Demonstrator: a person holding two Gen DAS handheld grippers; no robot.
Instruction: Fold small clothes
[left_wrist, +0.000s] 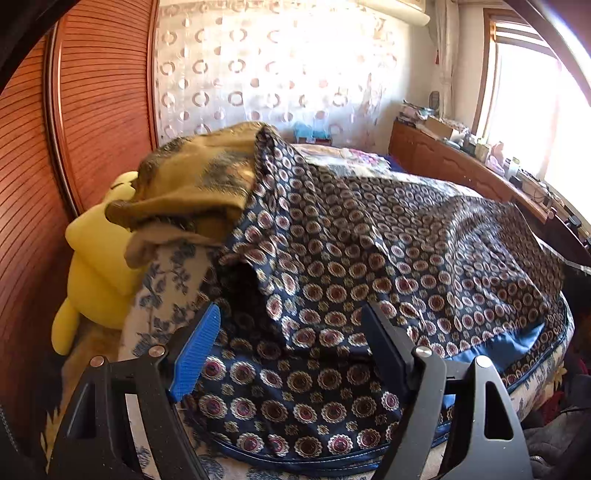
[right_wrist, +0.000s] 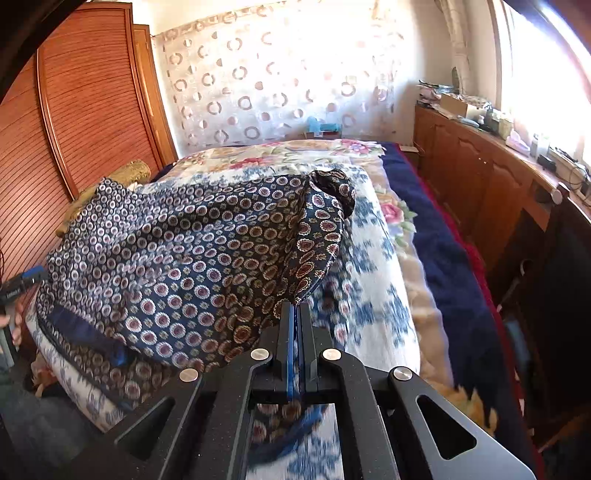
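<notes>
A navy garment (left_wrist: 406, 266) printed with round red and gold medallions and edged with a blue hem lies spread over the bed. My left gripper (left_wrist: 291, 314) hovers open over its near left part, with cloth below the fingers and nothing pinched. In the right wrist view the same garment (right_wrist: 184, 258) is bunched and lifted at its right edge. There my right gripper (right_wrist: 295, 306) is shut on a fold of it, and the cloth hangs from the fingertips. The left gripper (right_wrist: 26, 280) shows at the far left edge of that view.
The bed carries a white and blue floral cover (right_wrist: 369, 277) and a dark blue blanket (right_wrist: 436, 240). A yellow plush toy (left_wrist: 96, 266) and a brown cloth (left_wrist: 192, 184) lie by the wooden wardrobe (left_wrist: 92, 92). A wooden cabinet (right_wrist: 480, 184) with clutter runs under the window.
</notes>
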